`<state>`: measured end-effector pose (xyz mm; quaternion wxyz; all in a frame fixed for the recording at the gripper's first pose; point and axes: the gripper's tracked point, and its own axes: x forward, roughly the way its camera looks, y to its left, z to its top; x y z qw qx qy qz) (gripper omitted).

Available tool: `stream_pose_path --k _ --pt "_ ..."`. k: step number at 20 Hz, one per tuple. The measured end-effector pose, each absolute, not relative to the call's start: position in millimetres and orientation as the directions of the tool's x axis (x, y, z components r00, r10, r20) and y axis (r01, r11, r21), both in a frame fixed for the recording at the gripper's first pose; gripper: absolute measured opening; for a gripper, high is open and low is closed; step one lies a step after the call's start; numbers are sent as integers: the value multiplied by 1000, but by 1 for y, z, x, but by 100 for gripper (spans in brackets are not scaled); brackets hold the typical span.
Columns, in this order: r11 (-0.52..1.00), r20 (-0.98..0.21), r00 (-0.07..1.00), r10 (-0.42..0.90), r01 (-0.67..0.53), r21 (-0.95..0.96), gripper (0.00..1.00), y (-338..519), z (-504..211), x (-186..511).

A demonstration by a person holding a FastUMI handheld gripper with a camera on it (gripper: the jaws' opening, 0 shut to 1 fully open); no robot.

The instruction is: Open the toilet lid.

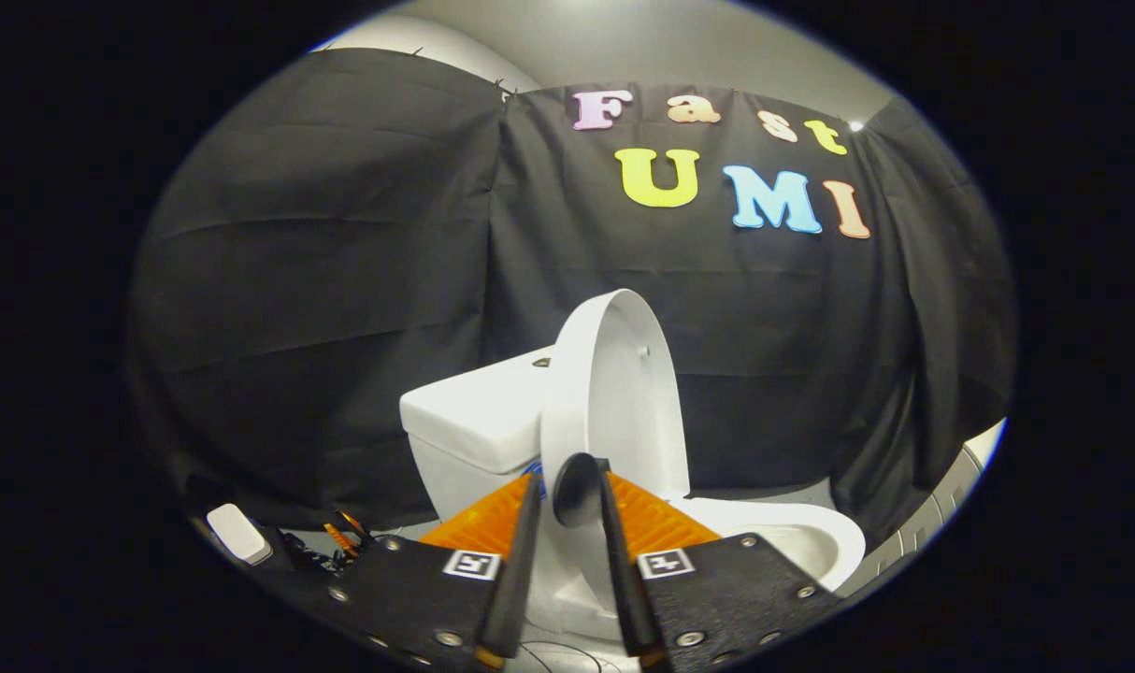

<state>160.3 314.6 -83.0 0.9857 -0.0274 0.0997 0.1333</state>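
Note:
The white toilet lid (614, 393) stands raised, nearly upright, leaning back toward the white tank (469, 421). Its inner face is turned toward the open bowl and seat (792, 537), which lie beyond my right finger. My gripper (572, 477) is at the lid's lower front edge. The two fingers stand close together on either side of that edge, and a dark rounded patch of it fills the gap between the tips. Both fingers seem to press on the lid. The toilet's base is hidden behind the fingers.
Black cloth walls close in behind and to both sides of the toilet. A small white box (238, 533) and some orange clips with cables (343, 540) lie on the floor left of the tank. A pale floor strip (946, 514) runs along the right.

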Motion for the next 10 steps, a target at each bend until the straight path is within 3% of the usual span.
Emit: stream_pose_path --k 4,10 --pt "968 -127 960 248 -252 -15 95 279 -55 149" --pt "977 42 977 210 -208 -41 96 199 8 119"
